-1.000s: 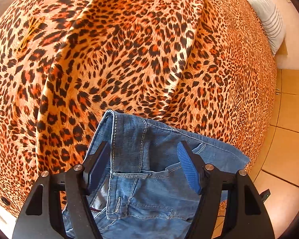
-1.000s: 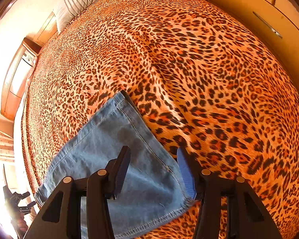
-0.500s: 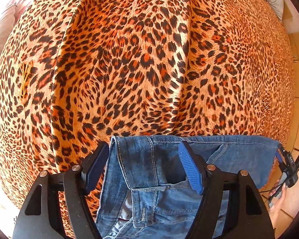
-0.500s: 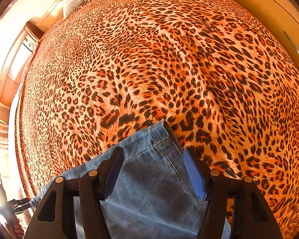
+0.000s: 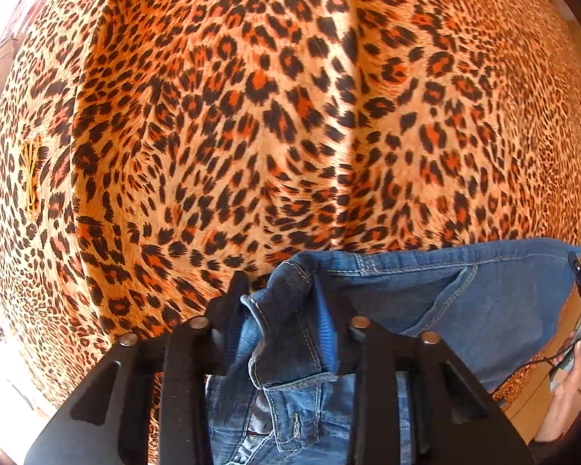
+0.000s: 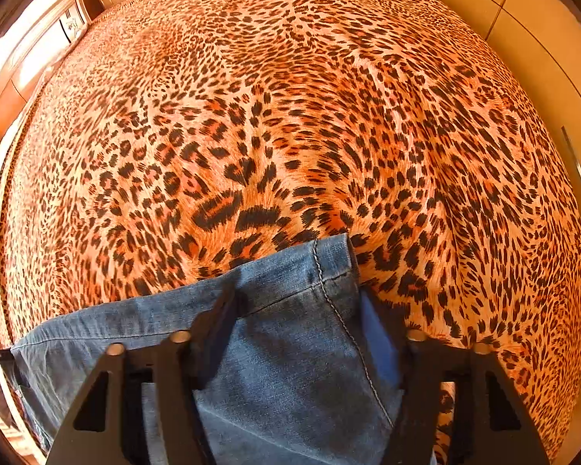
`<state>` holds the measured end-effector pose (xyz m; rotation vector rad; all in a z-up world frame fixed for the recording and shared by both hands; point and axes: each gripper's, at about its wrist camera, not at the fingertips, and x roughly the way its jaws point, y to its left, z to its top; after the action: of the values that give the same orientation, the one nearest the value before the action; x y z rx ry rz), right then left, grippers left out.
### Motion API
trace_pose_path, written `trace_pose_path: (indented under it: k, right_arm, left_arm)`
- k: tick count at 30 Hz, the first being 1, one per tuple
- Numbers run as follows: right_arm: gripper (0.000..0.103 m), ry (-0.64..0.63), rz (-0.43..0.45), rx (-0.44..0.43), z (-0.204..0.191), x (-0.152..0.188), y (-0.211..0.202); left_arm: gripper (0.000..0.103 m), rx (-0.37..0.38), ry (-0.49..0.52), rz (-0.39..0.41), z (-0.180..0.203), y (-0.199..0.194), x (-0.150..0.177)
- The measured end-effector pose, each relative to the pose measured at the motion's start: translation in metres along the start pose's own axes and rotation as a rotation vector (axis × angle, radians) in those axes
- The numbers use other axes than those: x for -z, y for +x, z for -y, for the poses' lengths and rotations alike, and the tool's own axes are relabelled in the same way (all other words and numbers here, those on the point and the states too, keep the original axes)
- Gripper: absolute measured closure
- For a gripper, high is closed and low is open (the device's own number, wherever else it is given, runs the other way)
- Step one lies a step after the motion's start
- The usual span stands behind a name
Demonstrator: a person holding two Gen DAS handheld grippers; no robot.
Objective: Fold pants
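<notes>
Pants [image 5: 484, 302]: lying at lower frame, along the bedspread's near edge.
Left gripper [image 5: 281, 310]: jaws just been closing, now pinching the bunched waistband corner for lifting.
Right gripper [image 6: 298, 333]: also closing, clamping the leg hem.
Bedspread [image 6: 290, 116]: leopard print, stretching beyond as folding surface.
</notes>
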<state>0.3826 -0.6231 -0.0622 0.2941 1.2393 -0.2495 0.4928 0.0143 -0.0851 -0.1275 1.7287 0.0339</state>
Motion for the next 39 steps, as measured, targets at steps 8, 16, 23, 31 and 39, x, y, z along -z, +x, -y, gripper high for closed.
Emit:
trace_pose_path:
  k: [8, 16, 23, 31, 39]
  right_arm:
    - [0.094, -0.013, 0.061, -0.108, 0.0, 0.031, -0.043]
    - [0.094, 0.02, 0.187, -0.184, 0.026, 0.067, -0.119]
    - [0.094, 0.052, 0.276, -0.237, 0.052, 0.125, -0.18]
    - [0.094, 0.092, 0.27, -0.248, 0.088, 0.239, -0.208]
    - [0.087, 0.173, 0.122, -0.209, 0.112, 0.344, -0.169]
  left_arm:
    - [0.081, -0.128, 0.116, 0.229, 0.04, -0.049, 0.041]
    - [0.082, -0.127, 0.137, 0.458, 0.049, -0.108, 0.117]
    - [0.082, -0.05, 0.113, 0.585, 0.016, -0.117, 0.165]
    - [0.083, 0.028, 0.053, 0.586, -0.009, -0.095, 0.253]
    - [0.089, 0.074, -0.063, 0.296, -0.03, 0.009, 0.294]
